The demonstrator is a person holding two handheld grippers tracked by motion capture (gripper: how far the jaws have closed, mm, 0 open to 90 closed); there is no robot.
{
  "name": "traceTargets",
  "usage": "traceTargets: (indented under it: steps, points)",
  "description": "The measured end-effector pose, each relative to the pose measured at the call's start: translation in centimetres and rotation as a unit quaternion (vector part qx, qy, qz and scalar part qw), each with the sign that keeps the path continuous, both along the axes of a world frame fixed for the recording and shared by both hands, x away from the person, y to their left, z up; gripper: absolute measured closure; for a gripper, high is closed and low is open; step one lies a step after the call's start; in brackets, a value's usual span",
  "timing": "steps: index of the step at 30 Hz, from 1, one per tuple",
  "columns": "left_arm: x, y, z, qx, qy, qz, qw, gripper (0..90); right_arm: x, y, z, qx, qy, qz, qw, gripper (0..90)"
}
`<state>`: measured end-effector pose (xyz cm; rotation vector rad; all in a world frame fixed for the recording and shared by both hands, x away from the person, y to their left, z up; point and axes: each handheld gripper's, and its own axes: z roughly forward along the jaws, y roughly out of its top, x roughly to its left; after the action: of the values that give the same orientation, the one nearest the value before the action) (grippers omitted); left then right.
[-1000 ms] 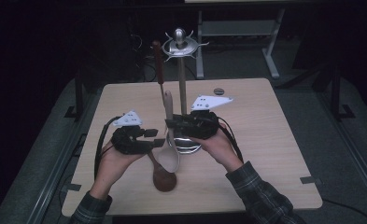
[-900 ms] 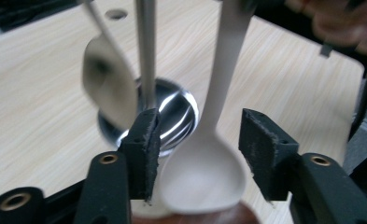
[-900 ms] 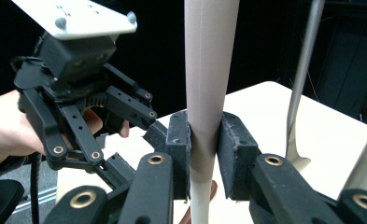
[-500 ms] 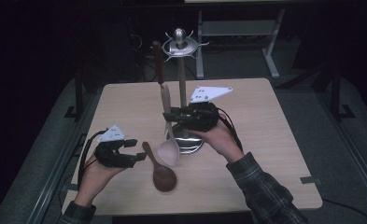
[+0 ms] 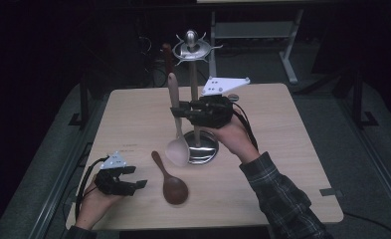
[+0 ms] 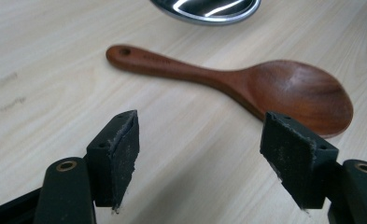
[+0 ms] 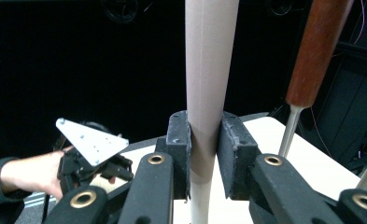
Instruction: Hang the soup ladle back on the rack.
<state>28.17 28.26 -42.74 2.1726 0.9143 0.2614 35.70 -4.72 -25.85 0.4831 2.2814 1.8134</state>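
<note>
The right claw [image 5: 175, 111] is clamped on the handle of a pale spoon [image 5: 176, 130], holding it upright with its bowl hanging just left of the utensil stand's [image 5: 195, 94] metal base. The left claw [image 5: 139, 177] hovers low at the near left of the surface [image 5: 302, 149], its jaws just opened wide with nothing between them. Just right of it, the brown wooden spoon [image 5: 170, 181] lies flat.

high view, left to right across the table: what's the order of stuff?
Left tool, open on the table → brown wooden spoon lying flat → pale spoon, held upright → utensil stand → right tool body and the hand behind it.
</note>
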Motion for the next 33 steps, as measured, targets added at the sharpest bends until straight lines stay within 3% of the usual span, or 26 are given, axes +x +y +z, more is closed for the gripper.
traceTargets:
  steps: [11, 16, 33]
  points:
    - [0.3, 0.1, -0.7, 0.010, 0.005, 0.002, 0.9999, 28.0, 0.6, 0.0, 0.8, 0.017, 0.003, -0.003, 0.9999, 75.3]
    - [0.2, -0.3, -0.8, 0.017, 0.010, -0.009, 0.9998, 28.0, 1.0, -0.1, 0.8, 0.025, 0.009, -0.006, 0.9996, 75.3]
    - [0.2, -0.3, -0.8, 0.010, 0.009, -0.009, 0.9999, 28.0, 1.7, -0.9, 0.6, 0.029, 0.011, -0.019, 0.9993, 75.2]
